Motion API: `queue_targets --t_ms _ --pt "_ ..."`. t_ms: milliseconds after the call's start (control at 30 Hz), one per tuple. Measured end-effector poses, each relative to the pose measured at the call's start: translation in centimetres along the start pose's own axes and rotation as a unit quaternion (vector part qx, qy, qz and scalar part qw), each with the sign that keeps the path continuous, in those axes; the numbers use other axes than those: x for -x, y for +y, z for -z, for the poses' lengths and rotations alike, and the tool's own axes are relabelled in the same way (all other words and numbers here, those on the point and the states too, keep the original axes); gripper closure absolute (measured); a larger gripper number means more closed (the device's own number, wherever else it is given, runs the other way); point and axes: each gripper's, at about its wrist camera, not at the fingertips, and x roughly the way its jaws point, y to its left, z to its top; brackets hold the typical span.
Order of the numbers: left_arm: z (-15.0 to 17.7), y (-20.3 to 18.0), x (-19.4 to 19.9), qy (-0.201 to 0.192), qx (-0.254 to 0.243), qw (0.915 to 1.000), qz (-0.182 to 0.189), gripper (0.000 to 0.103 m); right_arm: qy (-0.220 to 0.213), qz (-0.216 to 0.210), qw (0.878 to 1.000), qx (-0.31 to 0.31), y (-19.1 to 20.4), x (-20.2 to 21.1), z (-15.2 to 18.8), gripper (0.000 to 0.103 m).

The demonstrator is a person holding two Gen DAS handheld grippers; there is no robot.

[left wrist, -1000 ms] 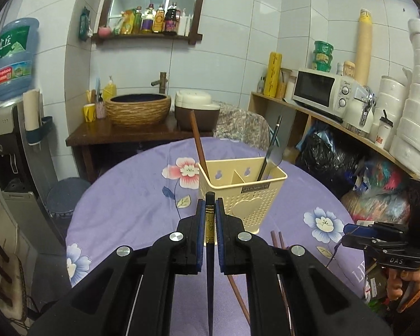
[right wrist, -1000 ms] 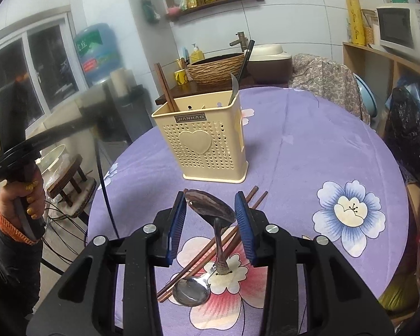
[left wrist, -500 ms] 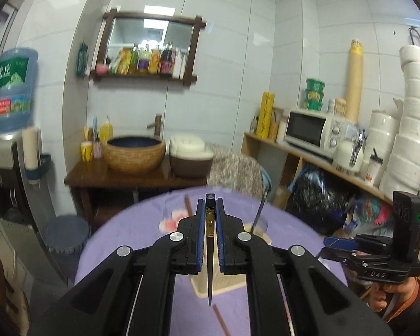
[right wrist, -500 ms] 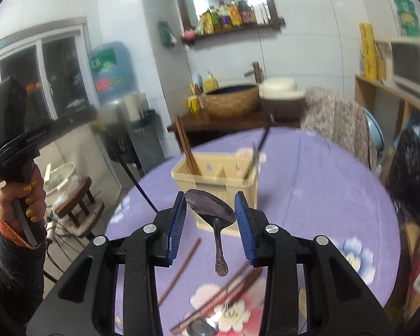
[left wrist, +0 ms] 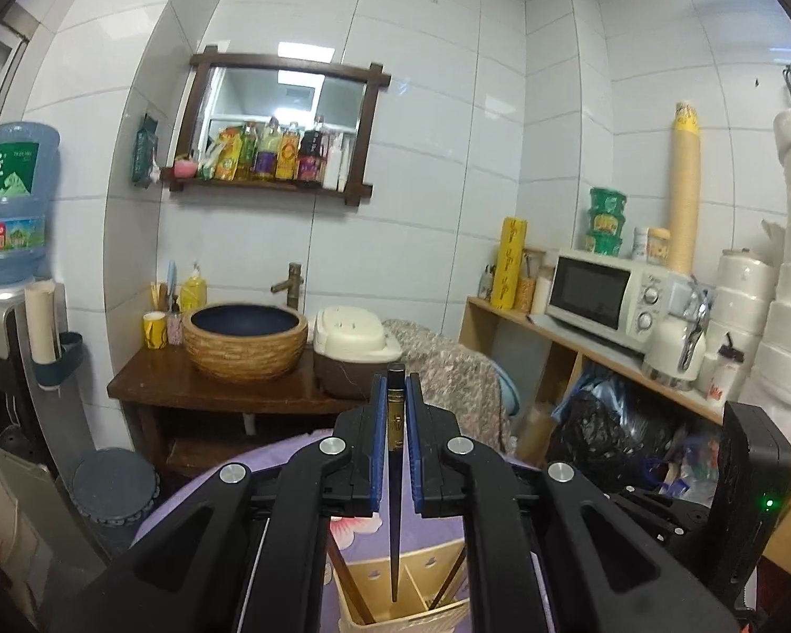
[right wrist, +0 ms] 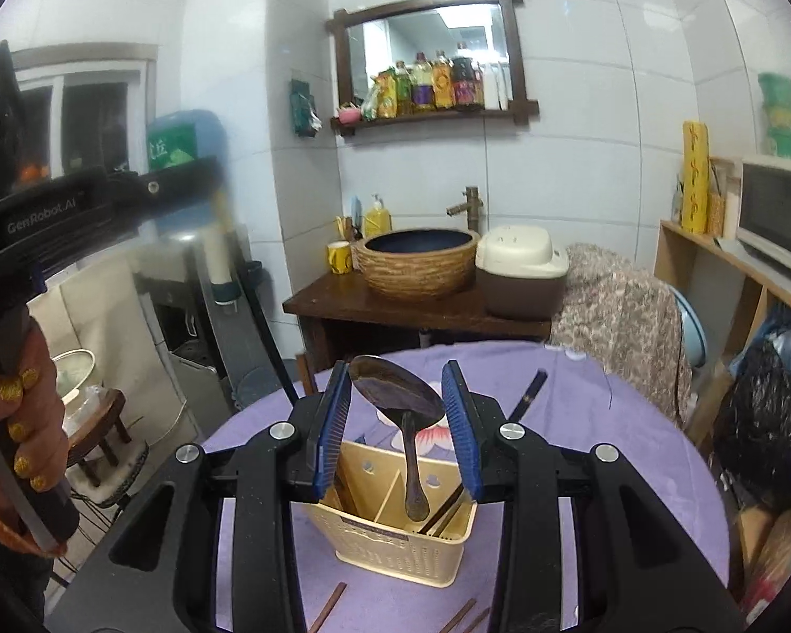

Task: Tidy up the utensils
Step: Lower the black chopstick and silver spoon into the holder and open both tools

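Holding chopsticks (right wrist: 343,480): cream caddy (right wrist: 395,538).

Both views are evenly and fairly brightly lit from overhead; a ceiling light shows as a glare patch in the mirror (left wrist: 285,82) and as soft sheen on the white wall tiles (left wrist: 422,121). Shadows are weak. Fisheye distortion bends tile lines and shelves outward, with black vignette corners. In the right wrist view the other gripper (right wrist: 105,200) at far left is blurred, as is the microwave (right wrist: 775,205).

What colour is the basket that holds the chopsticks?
Cream basket, clearest in the right wrist view.
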Motion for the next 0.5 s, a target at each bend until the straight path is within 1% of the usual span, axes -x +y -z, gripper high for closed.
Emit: queue_targets --t_ms 133,200,400,433,500 --pt "3.3 0.7 -1.8 0.034 0.006 0.9994 -0.005 0.095 0.029 0.005 1.000 -0.009 -0.4 -2.1 2.6 0.066" --pt "5.0 1.0 -2.4 0.050 0.005 0.9987 -0.008 0.095 0.041 0.011 0.999 -0.003 -0.2 -2.8 3.9 0.066" --pt "8.9 1.7 -3.6 0.088 0.009 0.9960 -0.015 0.095 0.063 0.033 0.997 -0.001 -0.4 -4.1 6.6 0.066" --pt "9.5 1.9 -3.8 0.093 0.010 0.9955 -0.017 0.095 0.065 0.038 0.997 0.003 -0.4 -4.4 7.0 0.066" --pt "9.8 1.9 -3.6 0.081 0.005 0.9964 -0.028 0.095 0.067 0.048 0.997 0.007 -0.4 -4.6 7.7 0.066"
